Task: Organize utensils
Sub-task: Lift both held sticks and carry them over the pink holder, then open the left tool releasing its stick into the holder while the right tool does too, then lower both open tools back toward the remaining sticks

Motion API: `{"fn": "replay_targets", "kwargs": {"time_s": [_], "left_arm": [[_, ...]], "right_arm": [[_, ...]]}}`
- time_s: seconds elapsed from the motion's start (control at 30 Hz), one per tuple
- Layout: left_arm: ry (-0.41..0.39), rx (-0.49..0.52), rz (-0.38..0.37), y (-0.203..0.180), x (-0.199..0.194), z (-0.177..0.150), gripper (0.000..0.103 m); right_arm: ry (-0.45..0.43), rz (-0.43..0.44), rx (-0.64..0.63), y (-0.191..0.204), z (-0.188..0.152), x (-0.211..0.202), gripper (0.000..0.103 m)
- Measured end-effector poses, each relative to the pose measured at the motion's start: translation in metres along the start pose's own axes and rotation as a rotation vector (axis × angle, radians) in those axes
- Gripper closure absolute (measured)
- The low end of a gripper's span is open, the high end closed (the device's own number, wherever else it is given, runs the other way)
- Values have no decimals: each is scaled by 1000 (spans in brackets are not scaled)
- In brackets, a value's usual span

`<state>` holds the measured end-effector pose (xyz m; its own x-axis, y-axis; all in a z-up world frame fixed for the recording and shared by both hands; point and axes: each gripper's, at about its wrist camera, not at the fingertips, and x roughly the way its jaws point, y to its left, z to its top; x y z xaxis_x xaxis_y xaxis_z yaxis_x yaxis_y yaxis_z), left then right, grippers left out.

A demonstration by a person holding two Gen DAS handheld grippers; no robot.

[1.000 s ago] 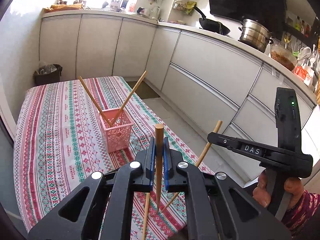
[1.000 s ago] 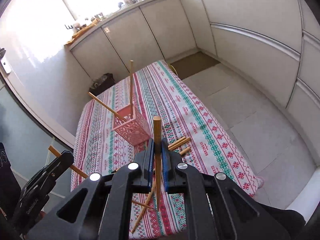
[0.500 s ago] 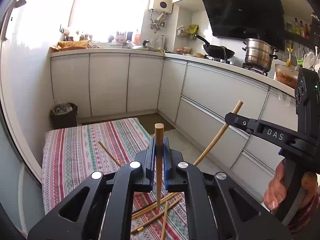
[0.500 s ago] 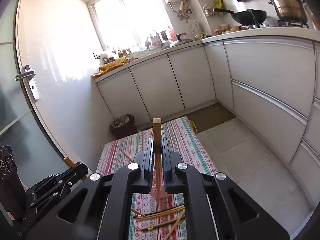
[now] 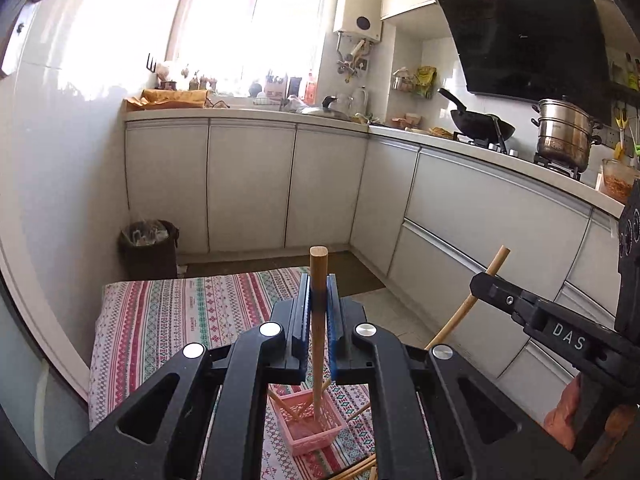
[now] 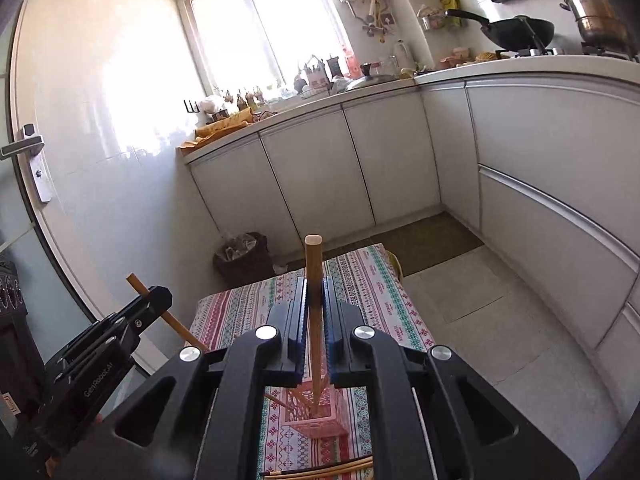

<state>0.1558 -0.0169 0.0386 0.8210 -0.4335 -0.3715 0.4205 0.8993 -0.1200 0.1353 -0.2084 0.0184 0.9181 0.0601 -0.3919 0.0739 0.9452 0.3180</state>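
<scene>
My left gripper [image 5: 318, 304] is shut on a wooden chopstick [image 5: 318, 280] held upright, its lower tip over or in the pink lattice basket [image 5: 316, 424] on the patterned tablecloth [image 5: 160, 320]. My right gripper [image 6: 315, 304] is shut on another wooden chopstick [image 6: 313, 264], also upright, with its tip at the pink basket [image 6: 320, 416]. Each gripper shows in the other's view: the right one [image 5: 492, 286] at right, the left one [image 6: 156, 296] at left. Chopsticks stand in the basket.
Loose chopsticks [image 6: 320, 472] lie on the cloth near the front edge, also seen in the left wrist view [image 5: 360, 468]. White kitchen cabinets [image 5: 248, 184] run behind and to the right. A dark bin [image 5: 148, 248] stands on the floor past the table's far end.
Both grippers have tilted up from looking down at the table to looking level, bringing their chopsticks upright above the pink basket, which now sits low between the fingers.
</scene>
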Motion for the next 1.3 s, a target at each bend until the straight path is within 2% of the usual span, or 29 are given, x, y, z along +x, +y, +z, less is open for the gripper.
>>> {"fn": "replay_targets", "kwargs": {"time_s": [0.23, 0.27, 0.33, 0.6, 0.93, 1.17, 1.3], "left_arm": [[90, -86, -3, 28, 43, -38, 95], [88, -104, -2, 32, 42, -40, 90], [58, -156, -11, 42, 33, -40, 78], [-64, -179, 0, 52, -11, -15, 70], [-72, -185, 24, 57, -20, -15, 69], [-76, -185, 30, 61, -24, -15, 69], [-80, -175, 25, 60, -31, -15, 63]], "right_arm": [[51, 10, 4, -3, -22, 48, 95], [57, 5, -1, -1, -23, 53, 95], [64, -2, -12, 0, -26, 61, 95], [68, -4, -32, 13, -28, 71, 95], [101, -11, -33, 22, -32, 80, 91], [85, -16, -22, 20, -28, 71, 91], [72, -17, -10, 14, -29, 59, 91]]}}
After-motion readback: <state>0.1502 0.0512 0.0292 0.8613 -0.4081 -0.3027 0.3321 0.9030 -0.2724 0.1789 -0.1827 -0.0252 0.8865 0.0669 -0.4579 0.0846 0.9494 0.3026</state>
